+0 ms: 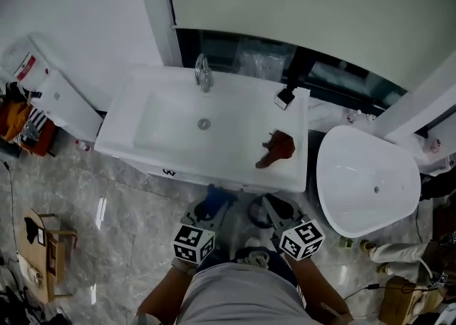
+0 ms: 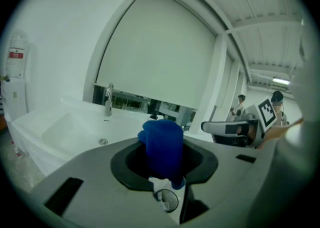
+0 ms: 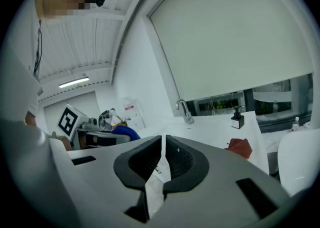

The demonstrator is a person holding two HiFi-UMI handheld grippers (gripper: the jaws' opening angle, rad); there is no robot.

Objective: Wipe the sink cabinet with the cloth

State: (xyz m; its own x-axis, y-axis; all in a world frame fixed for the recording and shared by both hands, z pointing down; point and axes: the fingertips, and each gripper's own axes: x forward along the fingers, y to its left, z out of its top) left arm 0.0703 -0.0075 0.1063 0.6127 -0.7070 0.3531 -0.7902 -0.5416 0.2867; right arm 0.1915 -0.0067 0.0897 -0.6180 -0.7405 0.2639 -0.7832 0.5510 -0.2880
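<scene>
Head view: a white rectangular sink cabinet [image 1: 214, 164] with a sunken basin is being shown just ahead of both grippers, its long axis running left to right across the frame. A chrome tap [image 1: 204, 72] is seen at its rear edge, a small black soap dispenser [image 1: 286, 95] at the rear right, and a crumpled red-brown rag [image 1: 276, 149] on the right counter. The left gripper [image 1: 216, 211] is being held near the cabinet's front edge, with a bunched blue cloth [image 1: 210, 196] in it. The right gripper [image 1: 271, 209] is being held just beside it.

Left gripper view: the blue cloth [image 2: 162, 147] is being clamped between the jaws of the left gripper [image 2: 164, 158]. Its wad is standing out past the tips and pointing forward at the cabinet [image 2: 65, 122].

Right gripper view: the jaws of the right gripper [image 3: 162, 159] are being kept pressed almost together, and nothing is lodged between them. The red-brown rag [image 3: 240, 147] is lying ahead to the right on the counter [image 3: 215, 127].

Judgement: the left gripper is the wiping one, and a short forward reach to the cabinet is being called for.
</scene>
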